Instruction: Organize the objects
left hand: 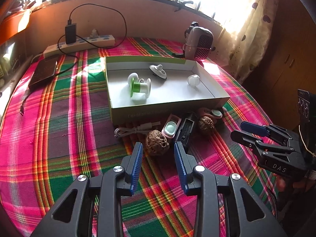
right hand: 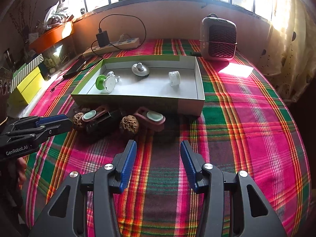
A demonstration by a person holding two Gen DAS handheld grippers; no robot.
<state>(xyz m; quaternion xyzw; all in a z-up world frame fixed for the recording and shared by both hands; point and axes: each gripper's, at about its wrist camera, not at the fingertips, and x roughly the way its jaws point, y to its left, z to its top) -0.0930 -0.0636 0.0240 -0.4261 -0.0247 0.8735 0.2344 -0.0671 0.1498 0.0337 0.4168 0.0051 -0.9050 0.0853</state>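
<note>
**Both grippers open over the plaid cloth, clutter just ahead**

The left gripper (left hand: 158,148) stands open and empty, a walnut (left hand: 157,142) just beyond its fingertips. The right gripper (right hand: 158,148) is likewise open, holding nothing; a second walnut (right hand: 129,126) and a pink case (right hand: 153,118) lie ahead-left, before the open box (right hand: 138,99).

Bare plaid cloth (right hand: 246,118) is lying open right of the box (right hand: 189,106) and before the right hand-held gripper (right hand: 158,146); clutter (left hand: 177,128) is crowding the box's near wall; a heater (right hand: 218,37) and power strip (right hand: 112,46) are blocking the far edge.
</note>
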